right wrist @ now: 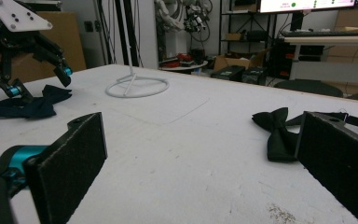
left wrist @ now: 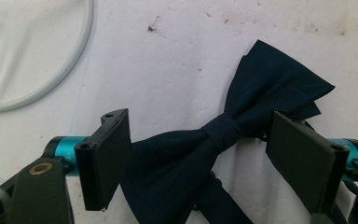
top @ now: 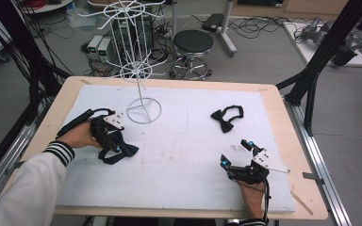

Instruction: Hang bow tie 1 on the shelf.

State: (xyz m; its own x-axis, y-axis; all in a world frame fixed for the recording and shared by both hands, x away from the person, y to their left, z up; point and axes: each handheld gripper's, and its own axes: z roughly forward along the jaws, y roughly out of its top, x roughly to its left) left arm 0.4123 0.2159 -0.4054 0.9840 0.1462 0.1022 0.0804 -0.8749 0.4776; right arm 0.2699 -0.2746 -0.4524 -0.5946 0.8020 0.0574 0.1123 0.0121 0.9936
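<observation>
Where the person's forearms enter at the near edge, the right gripper [top: 236, 153] rests on the white mat [top: 179, 155], jaws wide apart and empty. Left gripper [left wrist: 198, 156]: jaws apart, astride the navy bow tie [left wrist: 233, 126] lying flat, pads not pressing. Farther off: black bow tie [top: 226, 117] at right, white wire rack [top: 139, 66] beyond.

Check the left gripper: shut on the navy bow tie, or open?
Open. In the left gripper view the pads stand either side of the navy bow tie with gaps showing; the left gripper straddles its knot.
</observation>
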